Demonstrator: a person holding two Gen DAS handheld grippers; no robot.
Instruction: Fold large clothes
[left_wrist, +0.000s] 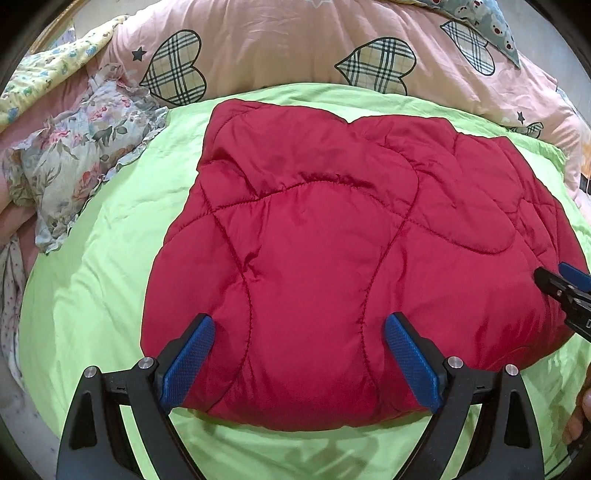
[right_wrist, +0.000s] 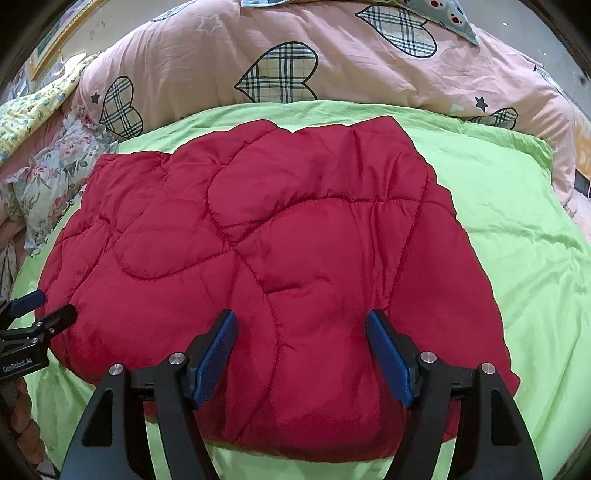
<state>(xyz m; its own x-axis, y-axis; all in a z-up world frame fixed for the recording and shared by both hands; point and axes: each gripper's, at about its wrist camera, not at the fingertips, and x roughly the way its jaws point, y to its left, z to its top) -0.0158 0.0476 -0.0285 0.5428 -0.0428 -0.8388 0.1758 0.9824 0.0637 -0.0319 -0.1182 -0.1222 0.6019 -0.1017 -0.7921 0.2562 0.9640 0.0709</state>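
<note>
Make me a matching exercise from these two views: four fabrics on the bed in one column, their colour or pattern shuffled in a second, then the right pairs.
Things:
1. quilted jacket
2. bed sheet
3. duvet
4. ruffled pillow

Looks:
A. pink with plaid hearts
B. pale floral print
C. plain red
D. light green

Pairs: 1-C, 2-D, 3-A, 4-B

"GeoRobotAI" (partly blurred) on left gripper
</note>
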